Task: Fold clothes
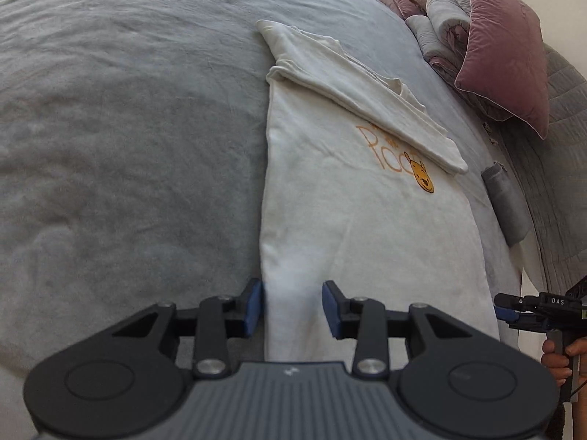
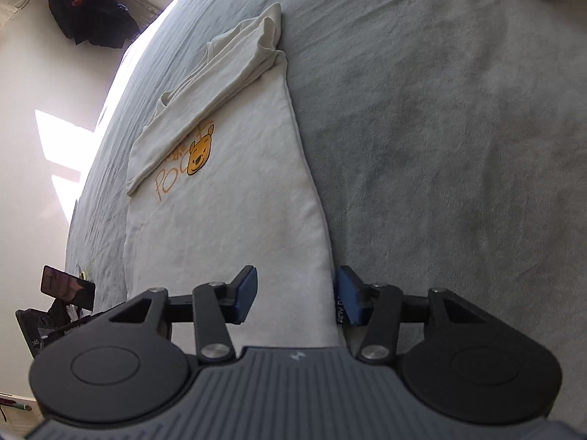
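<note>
A: Now, a white T-shirt (image 1: pixel 367 227) is seen laid flat on the grey bedspread (image 1: pixel 128 128), with its upper part folded down in a band toward twelve o'clock in both wrist views.

B: Correct, and an orange bear print (image 2: pixel 200 154) is left showing just below that folded band.

A: The left gripper (image 1: pixel 291 308) is held over the shirt's near hem. Its blue pads (image 1: pixel 253 308) are parted, and the shirt's edge is framed between them, though no cloth is pinched.

B: The same is noted on the right gripper (image 2: pixel 297 293): jaws apart, the shirt's side edge lying between the pads, nothing clamped.

A: At three o'clock in the left view, the right gripper is glimpsed again, carried by a hand (image 1: pixel 561 355).

B: Mauve cushions (image 1: pixel 502 51) are piled at one o'clock there, beyond the bed's edge.

A: And in the right view, dark clothes (image 2: pixel 88 11) are hung at eleven o'clock, with a phone (image 2: pixel 68 286) propped at nine.
</note>
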Demonstrator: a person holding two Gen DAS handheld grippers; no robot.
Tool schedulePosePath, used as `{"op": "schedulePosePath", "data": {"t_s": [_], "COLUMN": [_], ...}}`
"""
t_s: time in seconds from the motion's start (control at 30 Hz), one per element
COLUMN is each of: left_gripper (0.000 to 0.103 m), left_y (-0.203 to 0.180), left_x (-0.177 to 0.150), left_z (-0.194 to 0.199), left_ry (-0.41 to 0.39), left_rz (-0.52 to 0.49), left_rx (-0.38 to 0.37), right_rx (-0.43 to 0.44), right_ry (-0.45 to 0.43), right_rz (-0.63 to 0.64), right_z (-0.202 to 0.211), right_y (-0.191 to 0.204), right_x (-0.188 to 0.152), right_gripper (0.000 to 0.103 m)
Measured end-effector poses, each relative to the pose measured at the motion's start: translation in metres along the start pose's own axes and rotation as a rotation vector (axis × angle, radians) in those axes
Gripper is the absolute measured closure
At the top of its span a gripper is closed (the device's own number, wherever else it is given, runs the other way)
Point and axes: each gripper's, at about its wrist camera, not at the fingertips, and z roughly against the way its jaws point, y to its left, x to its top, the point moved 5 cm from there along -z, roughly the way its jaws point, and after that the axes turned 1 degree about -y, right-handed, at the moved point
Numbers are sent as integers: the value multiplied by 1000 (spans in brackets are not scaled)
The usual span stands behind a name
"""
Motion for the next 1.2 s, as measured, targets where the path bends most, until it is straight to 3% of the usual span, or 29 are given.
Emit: {"op": "schedulePosePath", "data": {"t_s": [0.2, 0.27, 0.53, 1.0, 1.1, 1.2], "left_gripper": [66, 66, 66, 67, 68, 79], "left_y": [12, 13, 11, 3, 0, 5], "left_x": [-26, -31, -40, -49, -51, -50], "left_z": [13, 16, 16, 16, 15, 13], "left_ry": [81, 102, 136, 205, 214, 232], "left_rz": [83, 97, 61, -24, -48, -29], "left_rx": [-86, -100, -115, -166, -169, -176], "right_rx": [6, 2, 46, 87, 91, 99], "right_ry": [84, 95, 93, 163, 195, 210], "right_rz": [15, 22, -51, -29, -19, -30], "right_z": [11, 13, 12, 15, 14, 12], "right_y": [2, 1, -9, -9, -8, -7], "right_x": [-30, -36, -40, -46, -52, -56], "right_gripper": [51, 57, 61, 65, 72, 83]}}
